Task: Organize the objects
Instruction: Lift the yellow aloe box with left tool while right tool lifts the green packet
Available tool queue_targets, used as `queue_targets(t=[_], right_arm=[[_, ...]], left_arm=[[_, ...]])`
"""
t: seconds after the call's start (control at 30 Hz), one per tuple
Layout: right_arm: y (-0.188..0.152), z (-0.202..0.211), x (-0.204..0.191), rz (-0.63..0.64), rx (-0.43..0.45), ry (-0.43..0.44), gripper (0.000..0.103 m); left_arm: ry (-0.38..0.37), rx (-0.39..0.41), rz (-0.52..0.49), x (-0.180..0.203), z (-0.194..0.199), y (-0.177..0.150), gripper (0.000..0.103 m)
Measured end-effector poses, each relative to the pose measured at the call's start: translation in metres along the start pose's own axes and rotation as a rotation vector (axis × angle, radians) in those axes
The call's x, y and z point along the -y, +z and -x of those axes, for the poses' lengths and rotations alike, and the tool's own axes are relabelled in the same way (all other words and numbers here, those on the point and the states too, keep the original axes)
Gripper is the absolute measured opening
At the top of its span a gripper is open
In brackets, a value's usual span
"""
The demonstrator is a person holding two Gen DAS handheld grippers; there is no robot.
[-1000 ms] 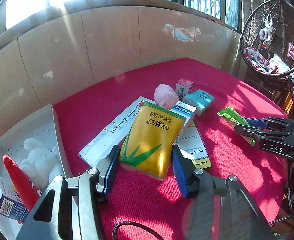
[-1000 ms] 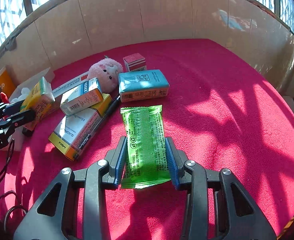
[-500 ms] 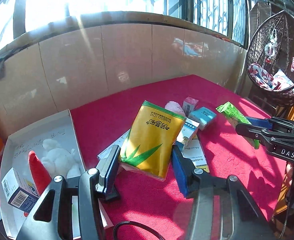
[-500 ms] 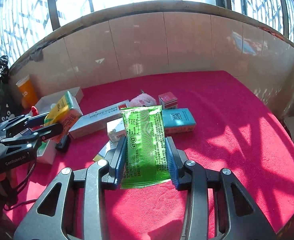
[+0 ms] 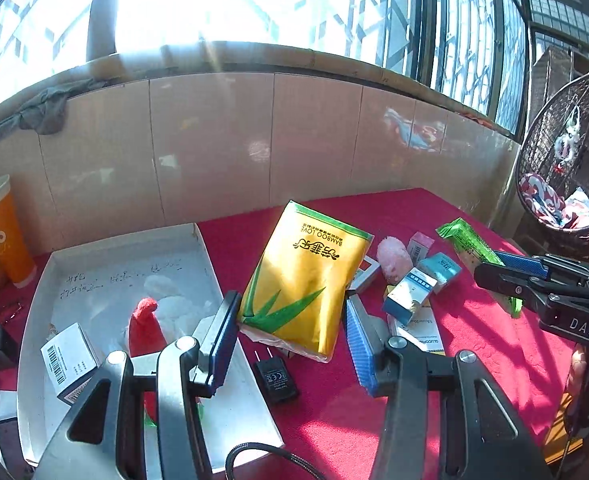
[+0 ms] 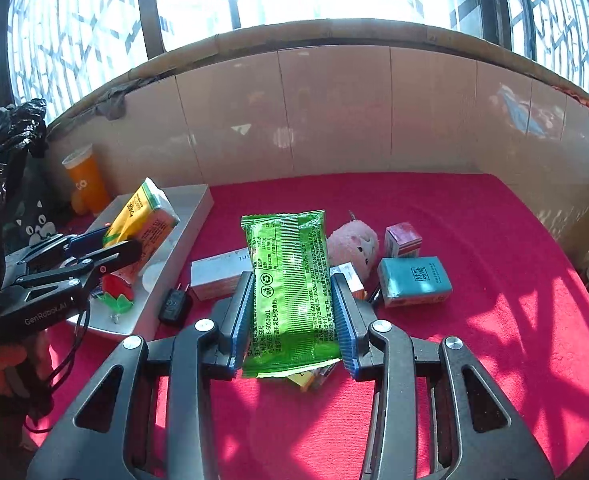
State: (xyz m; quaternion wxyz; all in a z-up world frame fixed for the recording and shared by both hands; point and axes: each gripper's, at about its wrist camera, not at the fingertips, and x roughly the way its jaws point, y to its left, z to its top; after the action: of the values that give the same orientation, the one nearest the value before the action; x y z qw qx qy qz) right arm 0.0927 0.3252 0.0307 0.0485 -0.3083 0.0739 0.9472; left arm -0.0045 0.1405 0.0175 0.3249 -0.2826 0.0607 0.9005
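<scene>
My left gripper [image 5: 290, 320] is shut on a yellow tissue pack [image 5: 306, 276] with green leaves, lifted off the red table near the white tray [image 5: 122, 256]. The right wrist view shows that same yellow tissue pack [image 6: 142, 220] hanging above the white tray [image 6: 190, 216], held by the left gripper [image 6: 98, 248]. My right gripper [image 6: 290, 312] is shut on a green snack packet [image 6: 288, 280], raised above the table. From the left wrist view the green snack packet [image 5: 466, 244] sticks out of the right gripper [image 5: 510, 268] at the right edge.
The tray holds a red plush piece [image 5: 144, 324], a white plush and a small barcode box [image 5: 68, 356]. On the red cloth lie a black plug [image 5: 274, 376], a pink plush [image 6: 354, 240], a teal box [image 6: 412, 280], a small pink box [image 6: 402, 238] and other boxes. An orange cup [image 5: 0, 232] stands at the wall.
Both grippers have risen with their packs, so the table looks farther below. The left gripper has swung toward the white tray, and the black plug has come into view.
</scene>
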Motion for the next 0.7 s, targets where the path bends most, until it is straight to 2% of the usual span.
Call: queue_targets(t=[0.27, 0.47, 0.6, 0.7], right_arm=[[0.027, -0.015, -0.048, 0.090, 0.010, 0.083, 0.037], [0.046, -0.037, -0.085, 0.157, 0.015, 0.109, 0.037], [0.057, -0.058, -0.105, 0.177, -0.002, 0.148, 0.037], [0.068, -0.078, -0.118, 0.171, -0.019, 0.171, 0.037]], left_arm=[[0.066, 0.040, 0.089, -0.047, 0.017, 0.003, 0.051], [0.128, 0.053, 0.157, -0.086, 0.021, 0.007, 0.051], [0.184, 0.056, 0.187, -0.120, 0.018, 0.017, 0.051], [0.215, 0.038, 0.260, -0.161, 0.014, 0.024, 0.051]])
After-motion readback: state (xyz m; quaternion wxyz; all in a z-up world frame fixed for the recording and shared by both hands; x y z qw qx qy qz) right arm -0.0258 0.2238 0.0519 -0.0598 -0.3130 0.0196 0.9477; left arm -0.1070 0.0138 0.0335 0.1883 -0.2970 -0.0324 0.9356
